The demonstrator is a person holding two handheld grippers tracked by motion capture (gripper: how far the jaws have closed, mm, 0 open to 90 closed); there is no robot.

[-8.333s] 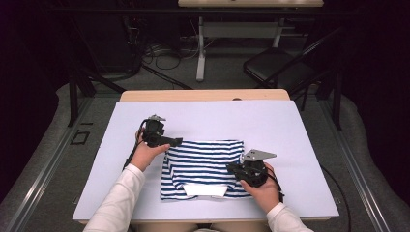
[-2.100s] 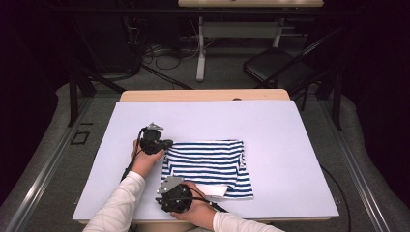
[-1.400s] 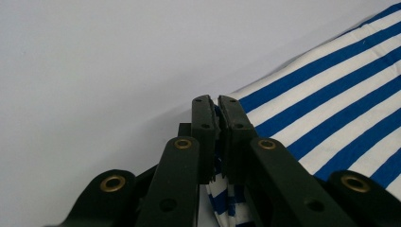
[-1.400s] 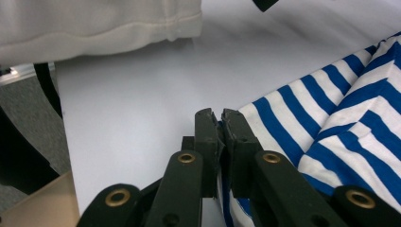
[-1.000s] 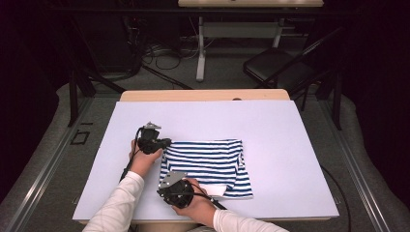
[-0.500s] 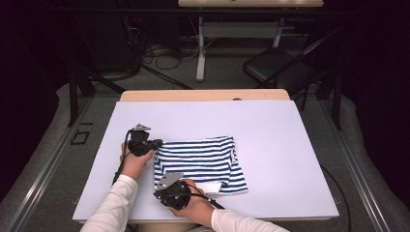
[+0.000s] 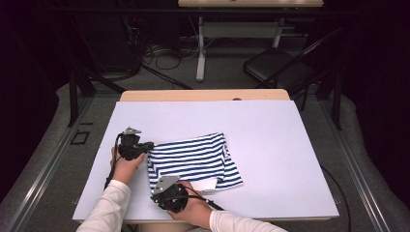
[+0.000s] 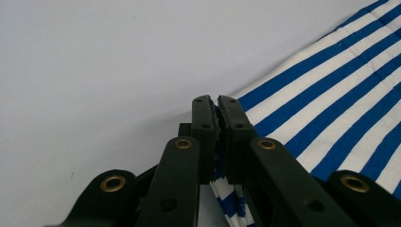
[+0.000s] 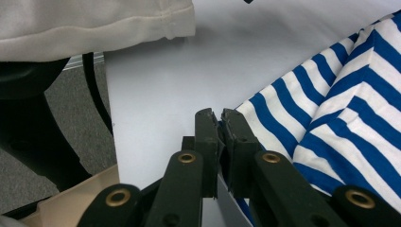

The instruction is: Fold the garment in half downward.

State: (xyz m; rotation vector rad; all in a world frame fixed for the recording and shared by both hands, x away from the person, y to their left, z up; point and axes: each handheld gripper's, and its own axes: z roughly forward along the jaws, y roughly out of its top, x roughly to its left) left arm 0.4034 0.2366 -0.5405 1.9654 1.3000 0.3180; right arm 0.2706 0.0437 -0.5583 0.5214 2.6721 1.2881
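High view: a folding chair (image 7: 278,70) stands well behind the white table (image 7: 270,130), nothing blocking. The striped shirt (image 7: 193,157) lies left of centre. The left gripper (image 7: 145,146) pinches its far-left corner, the right gripper (image 7: 162,191) its near-left edge, both clamped tight on cloth.

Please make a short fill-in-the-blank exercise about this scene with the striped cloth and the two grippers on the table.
1. The folded cotton garment has white and ____ stripes.
2. The left gripper, black and two-jawed, is shut on the garment's ____ corner on its left side in the high view.
3. The right gripper is ____ on the garment's near left corner.
4. The garment lies on a pale ____ that covers the wooden table.

Missing words: blue; far; shut; sheet
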